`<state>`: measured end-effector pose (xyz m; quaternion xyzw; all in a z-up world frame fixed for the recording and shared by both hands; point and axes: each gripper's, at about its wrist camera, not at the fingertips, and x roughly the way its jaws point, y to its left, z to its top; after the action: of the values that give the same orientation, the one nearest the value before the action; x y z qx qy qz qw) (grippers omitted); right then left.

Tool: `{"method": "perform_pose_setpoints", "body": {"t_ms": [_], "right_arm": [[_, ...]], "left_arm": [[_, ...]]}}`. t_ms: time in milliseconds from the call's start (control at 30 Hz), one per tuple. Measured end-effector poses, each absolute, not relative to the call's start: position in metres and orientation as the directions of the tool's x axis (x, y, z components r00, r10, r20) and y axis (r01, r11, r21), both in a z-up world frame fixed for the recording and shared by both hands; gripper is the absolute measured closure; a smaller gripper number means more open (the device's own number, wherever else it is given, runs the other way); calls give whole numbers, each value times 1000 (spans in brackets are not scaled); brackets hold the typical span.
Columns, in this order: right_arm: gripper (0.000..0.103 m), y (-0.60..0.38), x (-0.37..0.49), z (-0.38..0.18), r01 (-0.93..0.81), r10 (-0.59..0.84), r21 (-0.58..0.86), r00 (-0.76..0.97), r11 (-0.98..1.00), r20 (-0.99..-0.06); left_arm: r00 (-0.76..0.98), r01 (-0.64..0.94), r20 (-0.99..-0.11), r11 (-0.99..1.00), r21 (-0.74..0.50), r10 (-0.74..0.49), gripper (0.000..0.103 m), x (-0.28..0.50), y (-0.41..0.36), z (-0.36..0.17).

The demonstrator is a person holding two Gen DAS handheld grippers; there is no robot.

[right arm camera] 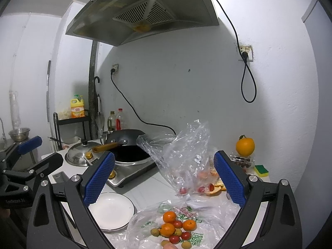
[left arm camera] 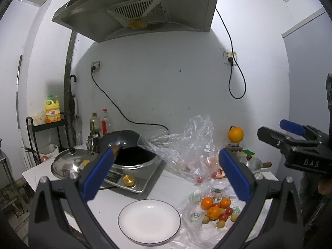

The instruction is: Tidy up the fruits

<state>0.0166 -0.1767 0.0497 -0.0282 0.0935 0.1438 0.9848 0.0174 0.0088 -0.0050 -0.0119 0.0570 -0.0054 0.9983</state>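
Note:
A pile of fruit (left arm camera: 217, 209) (right arm camera: 176, 228) lies on a flattened plastic bag: three small oranges, red cherry tomatoes and pale yellow round fruits. Left of it sits an empty white plate (left arm camera: 149, 221) (right arm camera: 112, 209). My left gripper (left arm camera: 166, 173) hovers open above the plate and the pile, holding nothing. My right gripper (right arm camera: 164, 178) is open and empty too, above the pile; it also shows at the right edge of the left wrist view as the right gripper (left arm camera: 290, 137). A large orange (left arm camera: 235, 134) (right arm camera: 245, 146) stands on a box by the wall.
A crumpled clear bag (left arm camera: 186, 145) (right arm camera: 180, 155) with a few tomatoes stands behind the pile. An induction cooker with a black wok (left arm camera: 132, 155) (right arm camera: 128, 151), a steel lid (left arm camera: 66, 164), bottles (left arm camera: 99, 124), a sponge (right arm camera: 261, 170) and orange peel (right arm camera: 217, 186) crowd the white counter.

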Motion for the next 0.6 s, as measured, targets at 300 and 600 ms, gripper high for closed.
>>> {"method": "perform_pose_setpoints", "body": {"t_ms": [300,600], "right_arm": [[5,-175,22,47,-287,275,-29,939,958,-206],[5,-176,23,47,-279,268,-28,940,960,-210]], "left_arm": [[994,25,-110,999,-41,-29,1,19,14,-7],[993,31,-112,999,-37,-35,1,22,17,-9]]}}
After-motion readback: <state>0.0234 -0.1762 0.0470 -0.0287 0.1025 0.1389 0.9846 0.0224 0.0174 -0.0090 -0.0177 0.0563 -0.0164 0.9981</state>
